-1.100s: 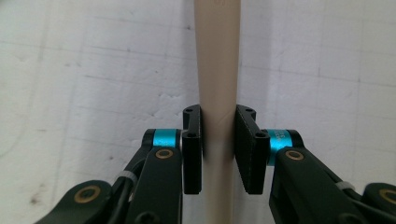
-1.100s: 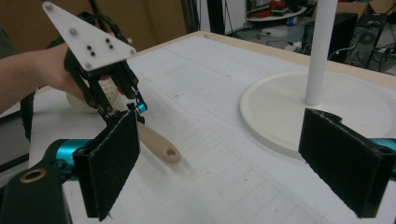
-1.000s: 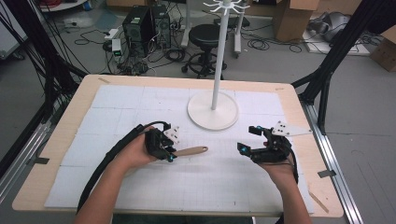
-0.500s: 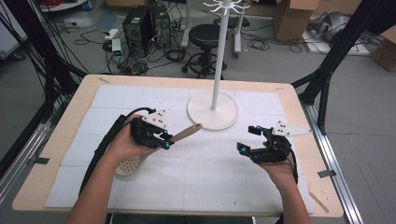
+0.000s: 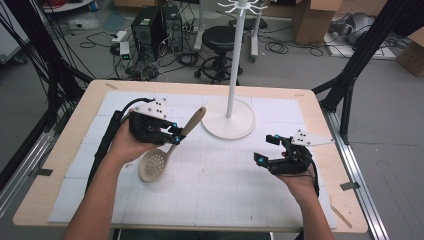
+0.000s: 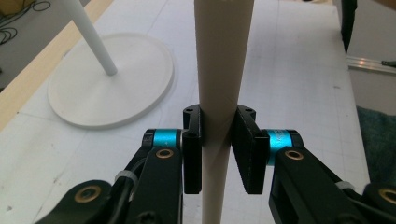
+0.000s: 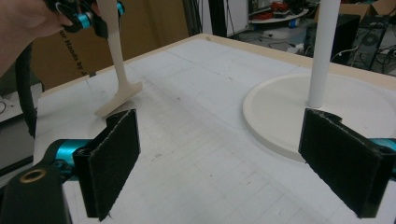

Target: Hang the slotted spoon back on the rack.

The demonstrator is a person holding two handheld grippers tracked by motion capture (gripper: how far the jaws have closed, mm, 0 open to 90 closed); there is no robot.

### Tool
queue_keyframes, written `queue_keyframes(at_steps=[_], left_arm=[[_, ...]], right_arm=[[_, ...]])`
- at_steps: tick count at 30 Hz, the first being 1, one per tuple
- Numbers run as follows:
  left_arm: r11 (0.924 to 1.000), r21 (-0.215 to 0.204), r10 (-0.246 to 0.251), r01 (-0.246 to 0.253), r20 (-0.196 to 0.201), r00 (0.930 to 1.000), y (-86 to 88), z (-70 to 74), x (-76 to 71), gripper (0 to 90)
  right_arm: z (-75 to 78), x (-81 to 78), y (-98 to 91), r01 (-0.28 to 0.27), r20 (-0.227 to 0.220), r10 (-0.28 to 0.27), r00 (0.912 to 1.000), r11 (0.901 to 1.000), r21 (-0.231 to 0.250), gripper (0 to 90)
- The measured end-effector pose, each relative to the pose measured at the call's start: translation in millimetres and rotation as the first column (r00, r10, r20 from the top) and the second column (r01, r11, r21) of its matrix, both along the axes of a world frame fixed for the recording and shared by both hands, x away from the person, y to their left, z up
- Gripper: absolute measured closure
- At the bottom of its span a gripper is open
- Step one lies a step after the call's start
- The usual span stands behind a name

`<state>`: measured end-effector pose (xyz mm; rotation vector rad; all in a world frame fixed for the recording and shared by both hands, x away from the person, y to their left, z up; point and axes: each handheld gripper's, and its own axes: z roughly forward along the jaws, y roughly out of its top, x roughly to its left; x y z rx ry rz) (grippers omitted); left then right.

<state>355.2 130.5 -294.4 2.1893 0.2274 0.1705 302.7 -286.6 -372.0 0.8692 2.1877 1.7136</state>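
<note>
A cream slotted spoon (image 5: 165, 150) hangs tilted over the table's left half, its perforated bowl low and its handle pointing up toward the stand. My left gripper (image 5: 174, 134) is shut on the handle; in the left gripper view the handle (image 6: 223, 70) runs upright between the two black pads (image 6: 192, 149). The spoon (image 7: 116, 56) shows at the far left of the right gripper view, its bowl touching the mat. My right gripper (image 5: 264, 150) stands open at the right, low over the mat, nothing between its pads (image 7: 114, 163). A white hanging stand (image 5: 231, 75) rises from a round base (image 5: 229, 120).
A white gridded mat (image 5: 215, 175) covers the wooden table (image 5: 75, 130). The stand's base (image 7: 280, 112) lies just ahead of my right gripper. Beyond the table's far edge are a black stool (image 5: 220, 37), computer cases (image 5: 150, 22) and cables on the floor.
My left gripper has lifted the spoon off the mat and swung it upright, moving away from the person and left. The handle now points toward the stand. The right gripper has stayed put.
</note>
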Motion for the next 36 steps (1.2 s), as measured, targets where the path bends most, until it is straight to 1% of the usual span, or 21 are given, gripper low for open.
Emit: queue_keyframes(at_steps=[4,5,6,11,14,16,20,28,29,32,35,36], left_arm=[[0.9997,-0.02,-0.014,0.014,-0.004,0.9999,-1.1,7.7,4.5,74.5],[0.9993,-0.033,-0.015,0.015,-0.01,0.9998,-1.4,9.9,6.0,74.5],[0.9992,-0.036,-0.019,0.019,-0.013,0.9997,-1.7,12.1,7.7,74.5],[0.9986,-0.045,-0.028,0.027,-0.016,0.9995,-7.3,25.0,16.7,74.4],[0.9982,-0.052,-0.029,0.029,-0.011,0.9995,-12.5,33.5,22.5,74.4],[0.9985,-0.047,-0.027,0.027,-0.011,0.9996,-15.5,39.5,26.9,74.4],[0.9984,-0.053,-0.018,0.017,-0.005,0.9998,-19.8,51.9,36.2,74.4],[0.9977,-0.065,0.019,-0.019,0.003,0.9998,-22.7,76.4,54.6,74.4],[0.9978,-0.063,0.02,-0.019,0.008,0.9998,-23.1,79.5,57.6,74.4],[0.997,-0.07,0.032,-0.032,0.006,0.9995,-26.5,88.2,66.3,74.4],[0.9967,-0.069,0.045,-0.043,0.016,0.9989,-29.6,96.9,75.1,74.4],[0.9957,-0.078,0.05,-0.049,0.013,0.9987,-30.9,99.6,77.5,74.4]], right_arm=[[0.1,0.0,-0.4,0.001,0.002,-0.001,1.0,1.0,0.003,12.0],[0.1,-0.1,-0.4,0.001,0.001,-0.001,1.0,1.0,0.004,12.0],[0.1,0.0,-0.6,0.001,0.002,-0.001,1.0,1.0,0.003,12.0],[-0.3,0.5,-0.7,0.0,0.0,0.0,1.0,1.0,0.003,12.0],[-0.5,0.6,-0.9,0.0,-0.002,0.0,1.0,1.0,0.004,12.0],[-0.5,0.8,-1.1,0.003,-0.001,-0.003,1.0,1.0,0.005,12.0],[-0.8,1.0,-1.2,0.001,-0.001,-0.001,1.0,1.0,0.005,12.0],[-2.5,1.2,-2.3,0.002,-0.006,-0.002,1.0,1.0,0.003,12.0],[-2.6,1.1,-2.3,0.002,-0.008,-0.002,1.0,1.0,0.006,12.0],[-3.0,1.1,-2.8,0.001,-0.008,-0.001,1.0,1.0,0.006,12.0],[-3.2,1.0,-3.0,0.002,-0.01,-0.002,0.9999,1.0,0.009,12.0],[-3.3,1.0,-3.0,0.001,-0.011,-0.001,0.9999,1.0,0.008,12.0]])
